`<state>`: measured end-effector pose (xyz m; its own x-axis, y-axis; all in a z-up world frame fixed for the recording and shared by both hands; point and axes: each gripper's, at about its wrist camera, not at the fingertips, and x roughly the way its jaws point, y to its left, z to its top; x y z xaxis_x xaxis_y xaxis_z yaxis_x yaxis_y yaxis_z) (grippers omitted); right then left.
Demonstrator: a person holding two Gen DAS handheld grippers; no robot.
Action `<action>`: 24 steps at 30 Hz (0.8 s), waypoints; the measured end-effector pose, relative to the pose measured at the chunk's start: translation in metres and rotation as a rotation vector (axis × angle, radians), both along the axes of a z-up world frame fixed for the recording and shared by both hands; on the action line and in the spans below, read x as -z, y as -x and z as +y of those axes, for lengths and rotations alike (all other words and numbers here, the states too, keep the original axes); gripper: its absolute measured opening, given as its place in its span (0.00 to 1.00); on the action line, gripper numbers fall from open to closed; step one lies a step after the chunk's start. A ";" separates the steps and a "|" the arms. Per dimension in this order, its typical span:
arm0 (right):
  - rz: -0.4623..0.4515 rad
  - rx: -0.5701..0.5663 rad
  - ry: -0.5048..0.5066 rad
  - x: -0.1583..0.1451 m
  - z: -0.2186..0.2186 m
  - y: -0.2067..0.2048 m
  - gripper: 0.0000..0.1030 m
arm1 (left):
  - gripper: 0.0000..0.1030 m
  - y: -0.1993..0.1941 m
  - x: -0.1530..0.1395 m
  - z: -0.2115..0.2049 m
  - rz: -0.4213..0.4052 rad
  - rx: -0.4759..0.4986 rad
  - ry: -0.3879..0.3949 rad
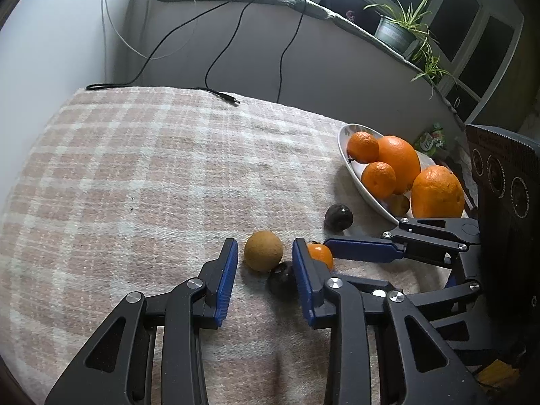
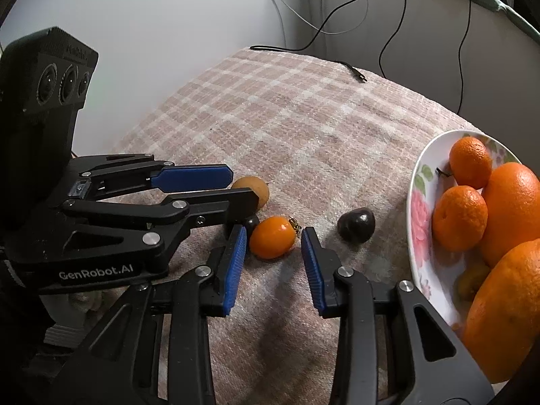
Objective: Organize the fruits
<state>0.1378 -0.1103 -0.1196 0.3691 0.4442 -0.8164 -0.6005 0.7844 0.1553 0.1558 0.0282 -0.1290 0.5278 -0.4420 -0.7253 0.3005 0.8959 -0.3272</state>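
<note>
- Surface (image 1: 152, 175): we record a pink-and-cream checked cloth covering it; a black cable end (image 1: 229, 98) lies on its far edge
- Room: pale wall behind with dangling black cables; a ledge above carrying potted plants (image 1: 398, 27)
- Plate (image 2: 418, 209): white, floral print, at the right of the surface; we count two small oranges (image 2: 460, 217) and two large oranges (image 2: 513, 209) on it, plus a smaller yellowish fruit we cannot identify
- Loose fruit on the cloth: orange tomato (image 2: 272, 236); tan round fruit (image 1: 264, 250); dark plum (image 2: 356, 224) near the plate; a second dark fruit (image 1: 281, 280) touching the tan one
- Left tongs (image 1: 265, 285): released; tips either side of the tan fruit and the second dark fruit
- Right tongs (image 2: 272, 263): released; the tomato sits just ahead between the tips, gripped by neither
</note>
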 end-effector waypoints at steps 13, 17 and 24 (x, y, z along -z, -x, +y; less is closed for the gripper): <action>0.039 0.011 -0.020 0.004 -0.001 -0.008 0.31 | 0.19 0.001 0.000 0.010 0.000 -0.025 0.013; 0.073 0.041 -0.058 0.005 -0.006 -0.014 0.31 | 0.19 0.003 -0.001 0.016 -0.004 -0.041 0.023; 0.131 0.099 -0.117 0.007 -0.015 -0.018 0.31 | 0.19 0.005 -0.006 0.018 -0.018 -0.043 0.024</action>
<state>0.1559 -0.1250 -0.1264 0.3099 0.5054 -0.8053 -0.4900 0.8107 0.3203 0.1505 0.0459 -0.1234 0.5595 -0.4353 -0.7053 0.2676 0.9003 -0.3434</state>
